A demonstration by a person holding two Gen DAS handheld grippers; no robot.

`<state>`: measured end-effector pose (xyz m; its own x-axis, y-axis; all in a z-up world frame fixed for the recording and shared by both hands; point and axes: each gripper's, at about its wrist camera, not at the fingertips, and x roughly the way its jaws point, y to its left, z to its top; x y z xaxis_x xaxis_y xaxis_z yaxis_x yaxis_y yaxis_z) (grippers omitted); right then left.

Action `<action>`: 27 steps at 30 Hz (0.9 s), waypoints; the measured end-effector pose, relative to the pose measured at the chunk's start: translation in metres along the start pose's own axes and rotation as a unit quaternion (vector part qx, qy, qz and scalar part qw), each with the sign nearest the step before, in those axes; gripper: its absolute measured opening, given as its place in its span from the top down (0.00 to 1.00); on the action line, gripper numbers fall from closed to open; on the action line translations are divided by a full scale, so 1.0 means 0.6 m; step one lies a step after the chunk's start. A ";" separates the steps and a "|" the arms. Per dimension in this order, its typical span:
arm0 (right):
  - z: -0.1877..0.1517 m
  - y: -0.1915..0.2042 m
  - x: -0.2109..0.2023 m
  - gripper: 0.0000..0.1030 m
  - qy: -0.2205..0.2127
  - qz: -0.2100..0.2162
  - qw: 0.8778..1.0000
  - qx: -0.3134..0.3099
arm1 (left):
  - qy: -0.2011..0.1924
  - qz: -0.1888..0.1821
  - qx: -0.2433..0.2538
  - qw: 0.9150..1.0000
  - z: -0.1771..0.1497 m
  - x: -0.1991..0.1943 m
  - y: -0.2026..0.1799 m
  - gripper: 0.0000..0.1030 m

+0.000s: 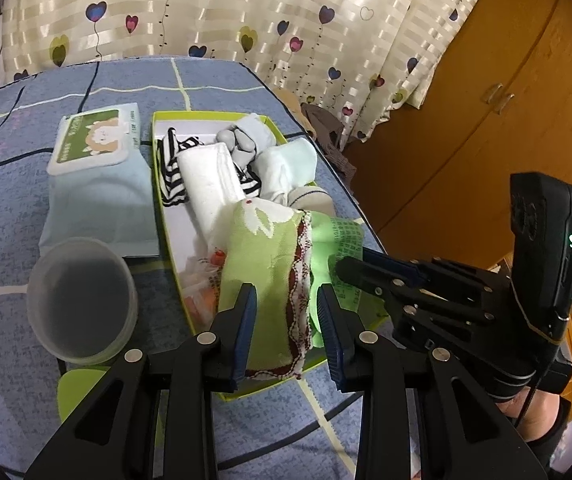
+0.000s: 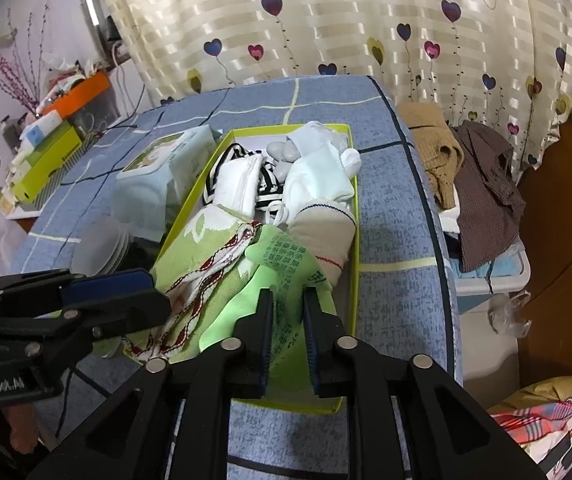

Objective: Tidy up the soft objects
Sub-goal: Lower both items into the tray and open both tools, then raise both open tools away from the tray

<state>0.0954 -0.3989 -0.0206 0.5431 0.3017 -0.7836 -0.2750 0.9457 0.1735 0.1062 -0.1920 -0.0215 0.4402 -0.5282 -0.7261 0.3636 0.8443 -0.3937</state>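
On a blue checked cloth (image 1: pixel 6 208) sits a green box (image 2: pixel 347 264) full of soft things. At its near end the left gripper (image 1: pixel 286 320) straddles a green towel (image 1: pixel 262 272), jaws apart; whether they press is unclear. The right gripper (image 2: pixel 287 332) is clamped on a green bag (image 2: pixel 282 276). Beyond lie socks (image 1: pixel 286 164), beside the box a cup (image 1: pixel 82 300) and wipes (image 1: pixel 94 140). A heart-print curtain (image 1: pixel 246 12) hangs behind.

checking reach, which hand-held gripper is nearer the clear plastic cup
Left. The left hand-held gripper sits at the box's near end beside the clear plastic cup; the right hand-held gripper is farther across the box.
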 end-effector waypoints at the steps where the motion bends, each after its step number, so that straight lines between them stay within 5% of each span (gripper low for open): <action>1: -0.002 0.001 -0.004 0.79 -0.001 -0.002 1.000 0.000 | -0.003 0.001 -0.001 1.000 -0.001 -0.005 0.001 0.68; 15: -0.021 0.048 -0.079 0.54 -0.029 -0.032 0.999 -0.018 | -0.047 0.024 0.030 0.998 -0.017 -0.073 -0.011 0.68; 27: -0.052 0.088 -0.112 0.49 -0.030 -0.050 0.998 -0.025 | -0.047 0.053 0.047 0.996 -0.040 -0.100 -0.016 0.68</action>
<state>0.0200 -0.3728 0.0226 0.6155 0.2142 -0.7585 -0.2560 0.9645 0.0647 0.0563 -0.1659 0.0123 0.5539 -0.4457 -0.7032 0.3841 0.8862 -0.2592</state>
